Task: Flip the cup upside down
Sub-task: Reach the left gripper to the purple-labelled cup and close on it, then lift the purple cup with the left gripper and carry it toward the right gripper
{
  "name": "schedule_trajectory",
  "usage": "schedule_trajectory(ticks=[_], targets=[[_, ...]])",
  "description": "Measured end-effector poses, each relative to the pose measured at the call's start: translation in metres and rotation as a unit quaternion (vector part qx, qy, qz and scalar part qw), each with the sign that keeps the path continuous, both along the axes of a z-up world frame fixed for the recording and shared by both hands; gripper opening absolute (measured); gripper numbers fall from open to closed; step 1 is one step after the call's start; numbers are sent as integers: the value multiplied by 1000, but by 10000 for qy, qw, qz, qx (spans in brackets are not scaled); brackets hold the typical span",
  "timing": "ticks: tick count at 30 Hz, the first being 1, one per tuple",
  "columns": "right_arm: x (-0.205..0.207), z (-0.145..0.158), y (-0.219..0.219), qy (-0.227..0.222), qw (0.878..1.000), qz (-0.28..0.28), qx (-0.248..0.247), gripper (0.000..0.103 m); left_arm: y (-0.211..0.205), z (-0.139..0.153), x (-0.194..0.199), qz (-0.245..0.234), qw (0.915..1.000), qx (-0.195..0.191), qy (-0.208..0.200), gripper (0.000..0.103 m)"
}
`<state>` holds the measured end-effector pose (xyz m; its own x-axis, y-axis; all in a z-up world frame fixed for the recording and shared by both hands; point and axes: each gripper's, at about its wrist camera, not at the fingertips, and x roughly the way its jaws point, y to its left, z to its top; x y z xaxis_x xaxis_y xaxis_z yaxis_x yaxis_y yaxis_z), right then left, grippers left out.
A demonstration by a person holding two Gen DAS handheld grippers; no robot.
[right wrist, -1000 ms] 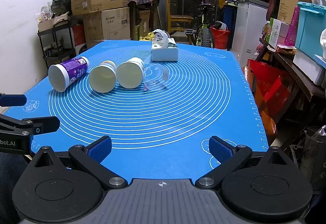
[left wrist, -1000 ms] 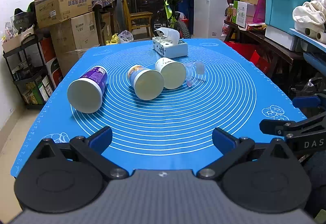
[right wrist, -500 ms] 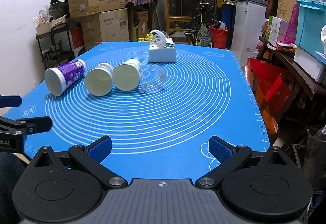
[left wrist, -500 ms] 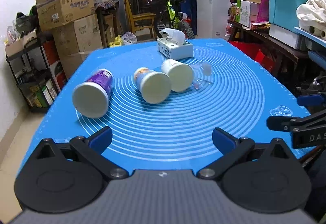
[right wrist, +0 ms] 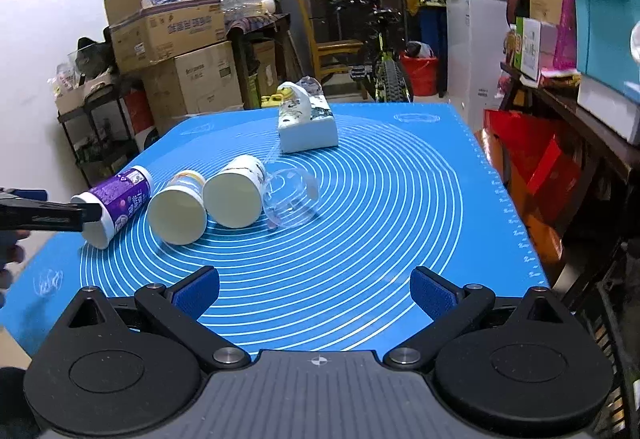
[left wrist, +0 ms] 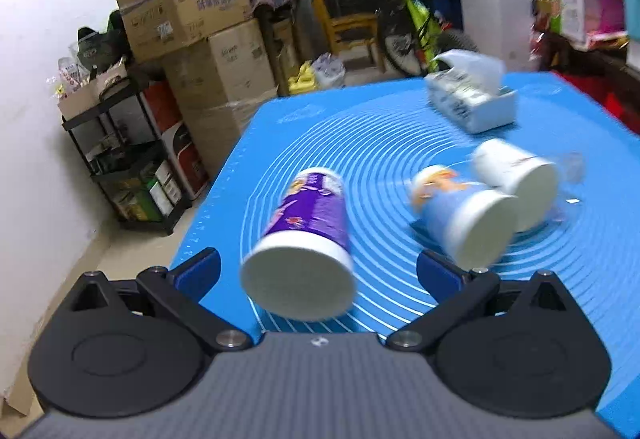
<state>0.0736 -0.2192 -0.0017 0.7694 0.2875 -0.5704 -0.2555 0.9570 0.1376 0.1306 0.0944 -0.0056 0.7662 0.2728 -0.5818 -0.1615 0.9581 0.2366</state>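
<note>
Several cups lie on their sides in a row on the blue mat (right wrist: 400,199): a purple cup (left wrist: 308,235) (right wrist: 116,203), a blue-and-orange cup (left wrist: 460,215) (right wrist: 178,211), a white cup (left wrist: 516,179) (right wrist: 236,195) and a clear plastic cup (right wrist: 290,199). My left gripper (left wrist: 318,271) is open, its fingers on either side of the purple cup's rim without touching it; one finger (right wrist: 48,215) shows in the right wrist view. My right gripper (right wrist: 314,289) is open and empty near the mat's front edge.
A white tissue box (right wrist: 306,127) (left wrist: 472,99) stands at the back of the mat. Cardboard boxes (right wrist: 176,51), a black shelf (left wrist: 128,167), a bicycle (right wrist: 380,59) and a cluttered side table (right wrist: 580,107) surround the table.
My left gripper has moved forward and left, closing in on the purple cup, which now sits between its open fingers. My right gripper has held nearly still.
</note>
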Motion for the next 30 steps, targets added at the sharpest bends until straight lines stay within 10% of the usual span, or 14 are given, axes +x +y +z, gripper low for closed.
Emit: schedule_trajectory(ticks=[15,30], targets=[[11,-13,1,134,9998,-127,-63,101,24,-22,31,-25,9982,-311,514,77],[-3,-9,-5,47,9999,-101,-71,101,-48,39,-58,-709,9914,-1097,-52,78]])
